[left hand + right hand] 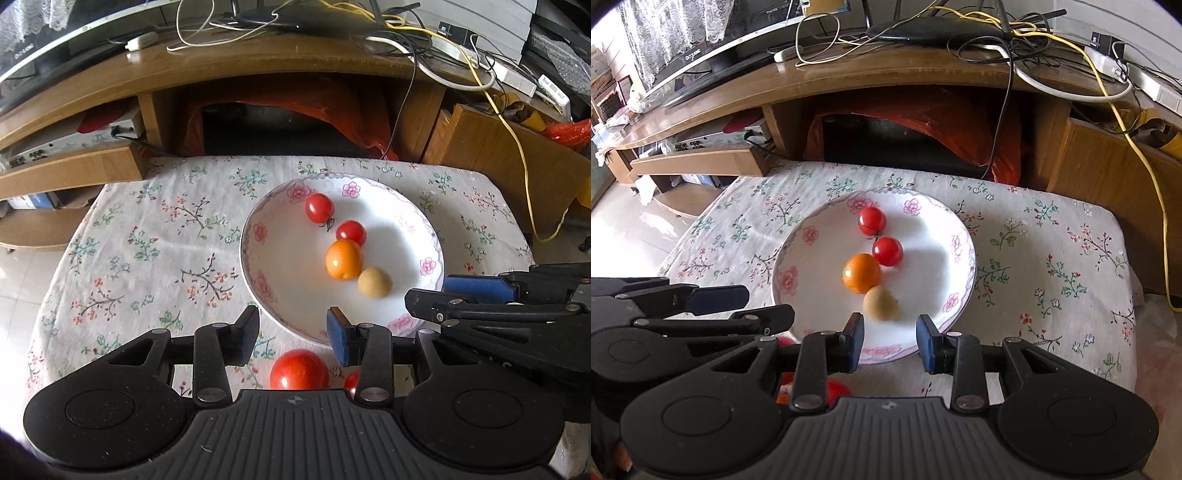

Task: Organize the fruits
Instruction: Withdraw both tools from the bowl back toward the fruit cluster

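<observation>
A white plate with pink flowers (258, 236) (798, 258) sits on the floral cloth. In it lie two red tomatoes (319, 208) (351, 232), an orange fruit (344, 259) (860, 273) and a small tan fruit (374, 282) (881, 303). A bigger red tomato (298, 370) rests on the cloth just below the plate, under my open left gripper (293, 336). A second red piece (351, 380) peeks out beside it. My right gripper (890, 341) stands open over the plate's near rim, empty, just short of the tan fruit. It shows at the right in the left wrist view (461, 295).
The small table with the floral cloth (147, 240) stands against a wooden TV stand (258, 70) loaded with cables. A red bag (351, 114) fills the opening behind. Tiled floor (624, 229) lies to the left. Cloth right of the plate (1052, 266) is bare.
</observation>
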Demonstrator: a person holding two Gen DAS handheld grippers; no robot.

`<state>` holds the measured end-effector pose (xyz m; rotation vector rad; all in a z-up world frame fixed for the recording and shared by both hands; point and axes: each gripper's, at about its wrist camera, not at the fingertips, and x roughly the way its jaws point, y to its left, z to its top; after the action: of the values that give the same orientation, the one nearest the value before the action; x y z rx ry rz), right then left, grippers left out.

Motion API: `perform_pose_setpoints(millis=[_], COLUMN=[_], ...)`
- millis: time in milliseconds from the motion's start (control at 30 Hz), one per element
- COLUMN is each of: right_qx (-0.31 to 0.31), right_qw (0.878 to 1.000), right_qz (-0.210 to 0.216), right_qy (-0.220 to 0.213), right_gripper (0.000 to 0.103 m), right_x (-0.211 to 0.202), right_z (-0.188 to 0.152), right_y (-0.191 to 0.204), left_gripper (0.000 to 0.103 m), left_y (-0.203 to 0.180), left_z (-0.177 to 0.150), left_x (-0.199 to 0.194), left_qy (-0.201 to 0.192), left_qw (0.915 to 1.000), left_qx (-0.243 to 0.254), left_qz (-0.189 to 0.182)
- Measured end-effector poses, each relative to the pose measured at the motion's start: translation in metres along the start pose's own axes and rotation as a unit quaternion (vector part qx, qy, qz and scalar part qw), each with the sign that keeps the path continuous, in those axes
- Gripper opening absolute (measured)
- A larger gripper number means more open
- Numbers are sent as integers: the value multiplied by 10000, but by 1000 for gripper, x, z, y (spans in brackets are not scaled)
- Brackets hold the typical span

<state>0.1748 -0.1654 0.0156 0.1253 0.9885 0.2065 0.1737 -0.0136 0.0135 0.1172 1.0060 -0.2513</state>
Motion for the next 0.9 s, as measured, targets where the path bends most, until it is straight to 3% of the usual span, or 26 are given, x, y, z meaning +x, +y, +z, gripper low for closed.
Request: perform_pose_setpoints(millis=[900], right_qx=[-186], right_qw=[9989], right_qz=[162], right_qy=[391], right_gripper=[33], right_x=[-7], right_z=[-42], right_y=[27], left_gripper=[47], left_y=[10], left_z=[-45], left_x=[-18], left_qy=[356], left_qw=[9994], left_qx=[23], left_qz=[-13])
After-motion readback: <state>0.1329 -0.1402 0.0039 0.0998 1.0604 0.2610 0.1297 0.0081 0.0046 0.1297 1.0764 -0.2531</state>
